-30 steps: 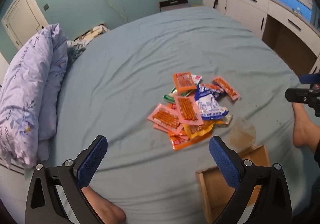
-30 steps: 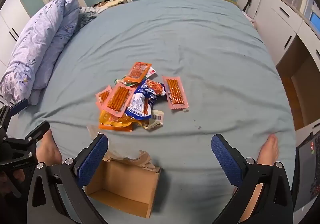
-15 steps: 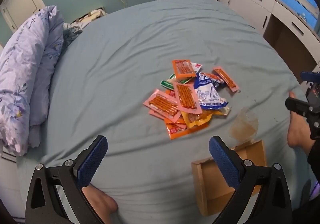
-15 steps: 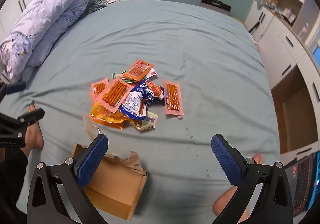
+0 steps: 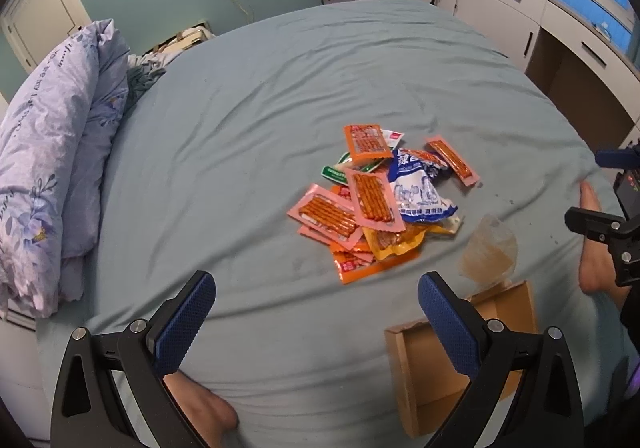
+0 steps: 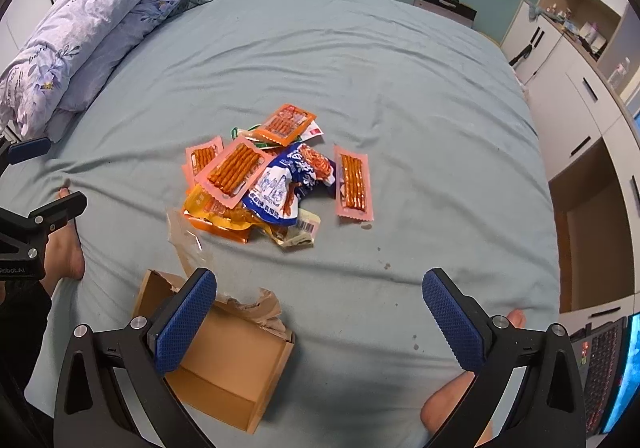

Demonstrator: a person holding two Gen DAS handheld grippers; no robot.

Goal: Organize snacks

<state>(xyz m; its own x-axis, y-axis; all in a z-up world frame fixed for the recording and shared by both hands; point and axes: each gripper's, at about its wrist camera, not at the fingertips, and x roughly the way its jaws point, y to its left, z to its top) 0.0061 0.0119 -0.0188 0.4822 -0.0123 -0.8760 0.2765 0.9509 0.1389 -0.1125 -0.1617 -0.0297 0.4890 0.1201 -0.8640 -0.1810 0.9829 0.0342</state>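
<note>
A heap of snack packets [image 5: 380,204] [image 6: 264,180] lies mid-bed: pink and orange packs of red sticks, a blue-and-white bag [image 5: 418,194] [image 6: 286,184], yellow and orange pouches underneath. One pink stick pack [image 6: 353,184] lies apart to the right of the heap. An open cardboard box [image 5: 460,352] [image 6: 228,360] with a torn flap sits on the sheet nearer me than the heap. My left gripper [image 5: 316,322] hovers open above the near bed, short of the heap. My right gripper [image 6: 320,322] is open too, its left finger over the box's rim. Nothing is held.
A blue-grey sheet [image 5: 320,80] covers the bed. A folded lilac duvet [image 5: 48,152] [image 6: 92,20] lies along the left side. White cabinets [image 5: 500,4] [image 6: 580,96] line the right. Bare feet [image 5: 200,408] [image 6: 460,404] rest at the bed's near edge. A laptop [image 6: 600,368] glows at lower right.
Both grippers have risen and tilted, so the heap and box sit a little farther away in view. The right view swung leftward. Nothing was picked up; both grippers stayed open.
</note>
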